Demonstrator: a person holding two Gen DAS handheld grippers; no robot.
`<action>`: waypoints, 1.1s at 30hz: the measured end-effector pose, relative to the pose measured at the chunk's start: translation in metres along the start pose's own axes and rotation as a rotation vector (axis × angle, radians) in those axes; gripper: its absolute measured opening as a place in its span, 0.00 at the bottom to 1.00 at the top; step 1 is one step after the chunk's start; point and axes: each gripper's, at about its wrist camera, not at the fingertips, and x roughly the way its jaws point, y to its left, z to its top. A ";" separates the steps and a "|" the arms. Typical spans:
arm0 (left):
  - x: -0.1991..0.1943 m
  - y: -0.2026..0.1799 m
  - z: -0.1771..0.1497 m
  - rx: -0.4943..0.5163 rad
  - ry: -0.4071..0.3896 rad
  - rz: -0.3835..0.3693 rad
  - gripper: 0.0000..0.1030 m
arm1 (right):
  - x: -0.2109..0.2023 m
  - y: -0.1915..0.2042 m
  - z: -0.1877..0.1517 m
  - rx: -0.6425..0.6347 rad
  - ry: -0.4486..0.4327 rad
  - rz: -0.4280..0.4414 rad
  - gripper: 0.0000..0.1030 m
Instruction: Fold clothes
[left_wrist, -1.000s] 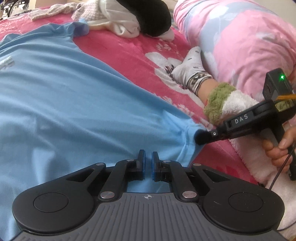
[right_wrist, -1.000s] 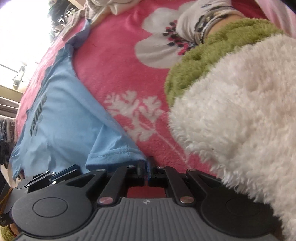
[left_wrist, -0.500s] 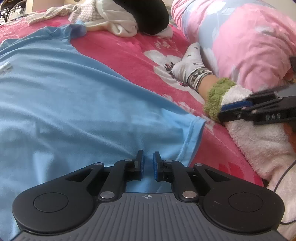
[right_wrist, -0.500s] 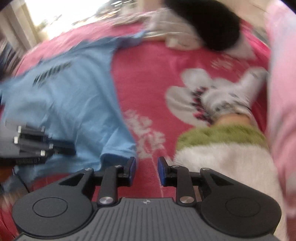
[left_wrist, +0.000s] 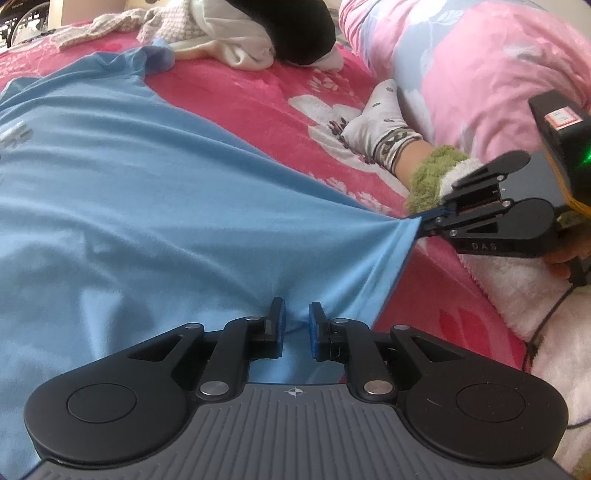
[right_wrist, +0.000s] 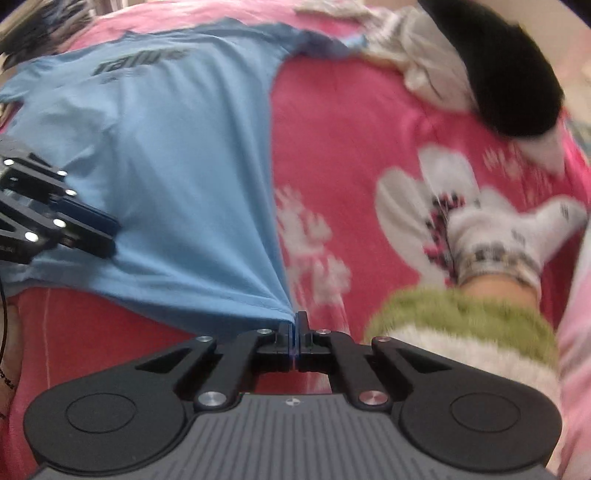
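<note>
While spread on red blanket (left_wrist: 240, 96): blue T-shirt (left_wrist: 147, 206), dark print, hem corner pulled taut
right gripper (right_wrist: 296, 325): clamped on corner, just closed
left gripper (left_wrist: 294, 319): slightly apart, been opening, over hem

One blue shirt (left_wrist: 155, 206), two tools, left (left_wrist: 294, 322) and right (right_wrist: 294, 334), one socked foot (left_wrist: 380, 127), one clothes heap (left_wrist: 258, 33).

Black grippers (left_wrist: 295, 325), blue-padded jaws, silver screws, ribbed grey body; white fleece trouser leg (left_wrist: 517, 280), green cuff; patterned sock (left_wrist: 380, 125).

The T-shirt (right_wrist: 177, 155) was light blue with dark lettering; the blanket (left_wrist: 258, 107) was hot pink with white flowers; the sock (left_wrist: 384, 125) was white, dark-patterned.
</note>
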 end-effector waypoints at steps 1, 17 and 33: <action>-0.001 0.001 -0.001 0.000 0.003 -0.002 0.12 | 0.002 -0.001 0.000 0.009 0.007 0.005 0.01; -0.005 -0.005 -0.007 0.074 0.121 -0.091 0.17 | -0.046 -0.038 0.020 0.142 0.049 0.117 0.20; -0.018 -0.001 -0.035 0.053 0.203 -0.132 0.17 | 0.032 0.001 0.039 0.108 0.153 0.355 0.19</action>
